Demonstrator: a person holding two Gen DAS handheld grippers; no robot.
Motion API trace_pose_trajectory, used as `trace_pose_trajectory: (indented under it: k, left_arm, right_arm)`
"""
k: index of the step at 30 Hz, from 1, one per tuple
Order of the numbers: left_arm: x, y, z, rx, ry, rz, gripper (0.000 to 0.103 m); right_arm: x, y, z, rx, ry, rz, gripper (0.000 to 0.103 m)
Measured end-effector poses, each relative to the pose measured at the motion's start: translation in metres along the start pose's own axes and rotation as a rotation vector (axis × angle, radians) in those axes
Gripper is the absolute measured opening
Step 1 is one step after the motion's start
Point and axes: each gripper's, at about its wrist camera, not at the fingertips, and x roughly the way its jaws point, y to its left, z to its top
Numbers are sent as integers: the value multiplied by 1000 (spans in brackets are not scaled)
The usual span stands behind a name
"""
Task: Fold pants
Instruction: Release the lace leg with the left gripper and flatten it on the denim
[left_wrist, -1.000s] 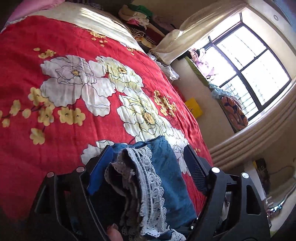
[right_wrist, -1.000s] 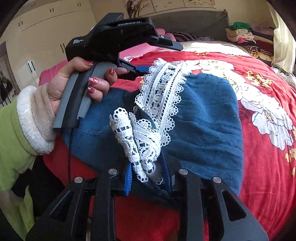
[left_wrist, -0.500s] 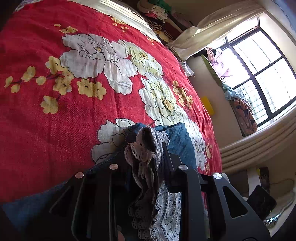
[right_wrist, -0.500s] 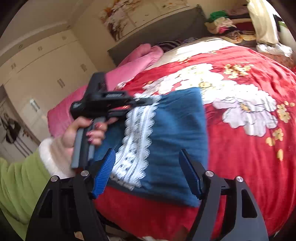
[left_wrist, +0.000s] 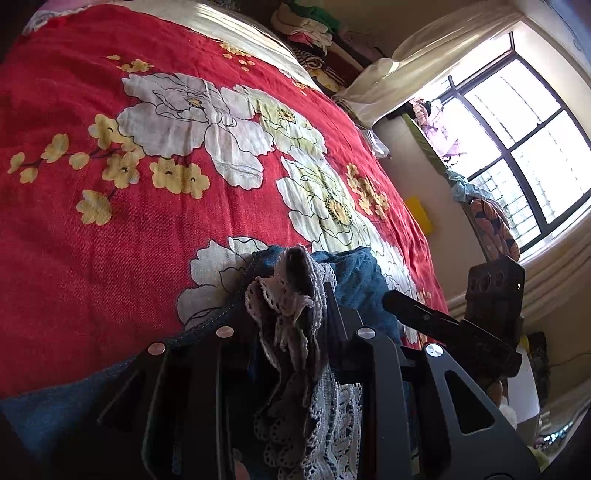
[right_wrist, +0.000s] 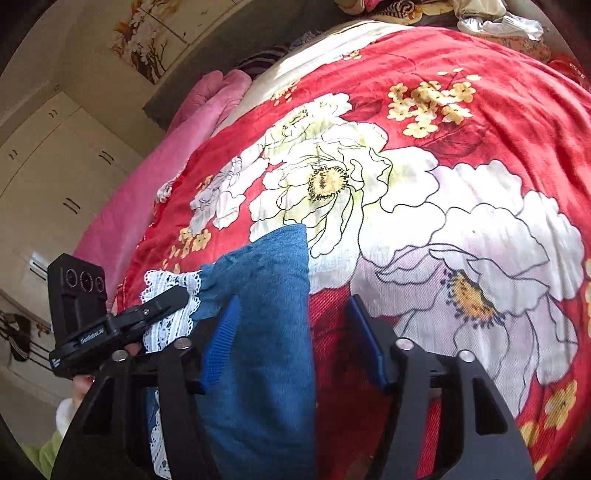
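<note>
The blue denim pants (right_wrist: 266, 280) with a white lace hem (right_wrist: 173, 328) lie on the red flowered bedspread (right_wrist: 480, 129). In the left wrist view my left gripper (left_wrist: 291, 291) is shut on the bunched lace hem (left_wrist: 284, 306), with denim (left_wrist: 354, 273) just beyond it. My right gripper (right_wrist: 295, 332) straddles the folded denim edge. Its jaws are closing, but only the left blue pad (right_wrist: 221, 339) is near the cloth. The right pad (right_wrist: 365, 347) stands apart over the bedspread. The left gripper (right_wrist: 162, 302) shows at lower left, held by a hand.
The bedspread (left_wrist: 147, 240) fills most of both views. Stacked clothes (left_wrist: 314, 48) sit at the bed's head, a pink blanket (right_wrist: 184, 147) along one side. A window (left_wrist: 517, 147) and a wardrobe (right_wrist: 55, 166) bound the room.
My left gripper went from wide open to shut on the lace hem. My right gripper let go of the lace, opened, rolled, and slid along the pants to the denim fold.
</note>
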Motion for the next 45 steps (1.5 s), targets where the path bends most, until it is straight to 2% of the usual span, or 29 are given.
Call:
trace_pose_trajectory:
  k: [1,2,3,8,12,14,15,17,18,22,26,30,36,38,42,45]
  left_arm:
    - [0,-1,-1,9,-3,4,19]
    - [1,-1,-1,17,-2,12,19]
    - [3,0,-1,23,-1,25,19]
    - [11,4,-4,42,-5,109,23]
    - [9,4,-6,53,-15,114,25]
    - [5,3,-6,49,-21,113,31]
    - [1,1,-6,48,-26,117,34]
    - [-6,-1,-7,44,-37,127,51]
    - [-10,-2,-7,40,-35,123,54]
    - [-25,-4,-10,30,-54,141,58]
    - [-45,-12,-19,6,-86,114,69]
    - [-57,-26,-31,25,-104,124,76]
    - [-78,-55,-46,95,-149,158,88]
    - [-84,-63,-49,112,-161,156,93]
    - [-92,-74,-59,139,-174,189,93]
    - [-95,-76,-66,123,-167,183,93]
  right_arm:
    - [5,0,3,-12,13,5,29]
    - [9,3,5,-33,26,1,21]
    - [11,5,6,-60,33,-11,18]
    - [22,4,5,-104,26,-76,13]
    - [23,2,3,-99,14,-75,13]
    - [20,2,3,-93,12,-64,14]
    - [17,3,3,-95,10,-62,17]
    - [8,6,1,-106,-1,-76,22]
    - [3,7,0,-111,-8,-83,26]
    - [-17,10,-6,-121,-41,-106,38]
    - [-39,17,-16,-147,-83,-92,46]
    - [-58,25,-28,-180,-121,-103,52]
    - [-81,37,-43,-209,-173,-94,71]
    - [-87,41,-47,-221,-181,-91,73]
    - [-99,48,-56,-247,-194,-92,74]
    - [-106,52,-62,-256,-200,-83,75]
